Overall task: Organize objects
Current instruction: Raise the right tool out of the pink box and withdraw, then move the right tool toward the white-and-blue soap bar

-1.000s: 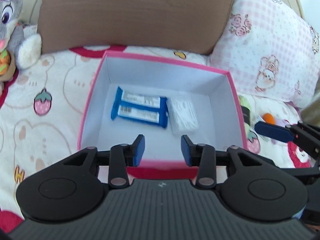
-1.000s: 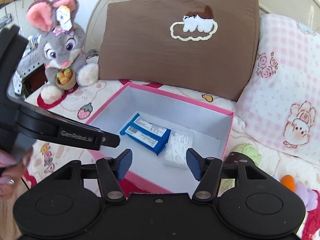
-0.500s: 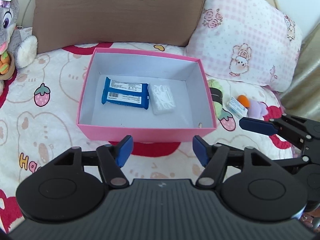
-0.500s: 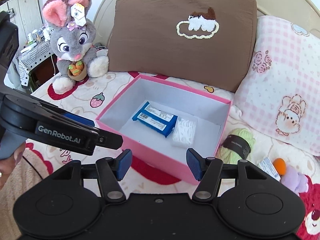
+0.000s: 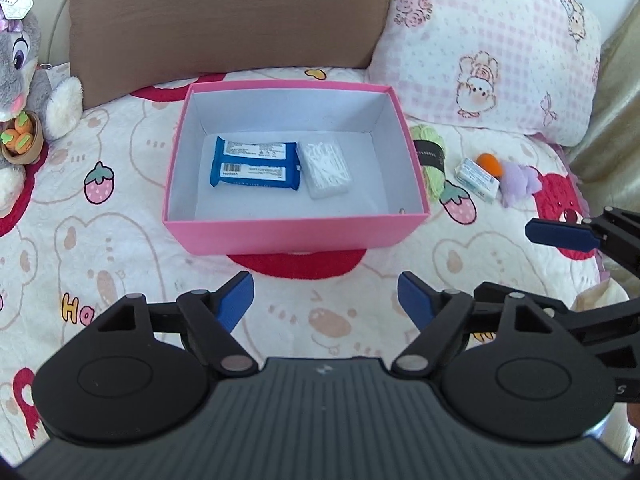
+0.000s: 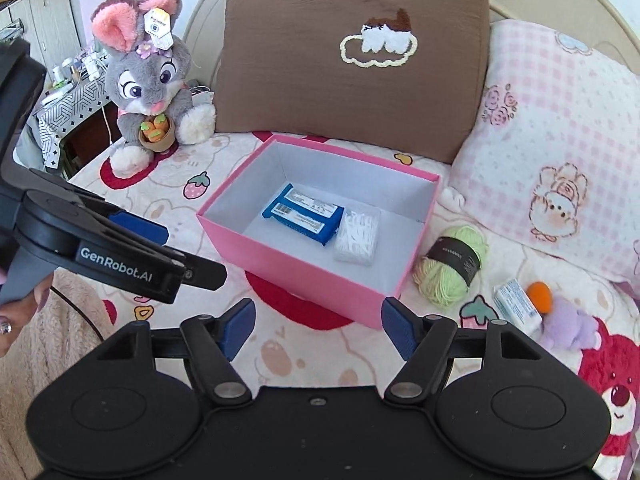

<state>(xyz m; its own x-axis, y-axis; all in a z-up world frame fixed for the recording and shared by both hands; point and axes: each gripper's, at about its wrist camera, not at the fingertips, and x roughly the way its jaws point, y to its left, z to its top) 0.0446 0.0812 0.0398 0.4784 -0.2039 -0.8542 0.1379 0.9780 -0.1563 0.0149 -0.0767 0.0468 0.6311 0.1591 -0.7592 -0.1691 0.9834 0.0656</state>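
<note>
Left claw (image 5: 325, 300) and right claw (image 6: 318, 326) spread, just been opening, nothing between; pink box (image 5: 296, 236) holds blue packets (image 5: 256, 162).

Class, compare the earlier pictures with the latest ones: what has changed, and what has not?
Both tongs, left and right, have drawn back from the pink box, and their jaws have just been opening with nothing between them. The blue packet and white pack stayed put inside.

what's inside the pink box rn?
Inside the pink box: two blue packets side by side and a clear pack of white swabs. Anything beneath them is covered.
</note>
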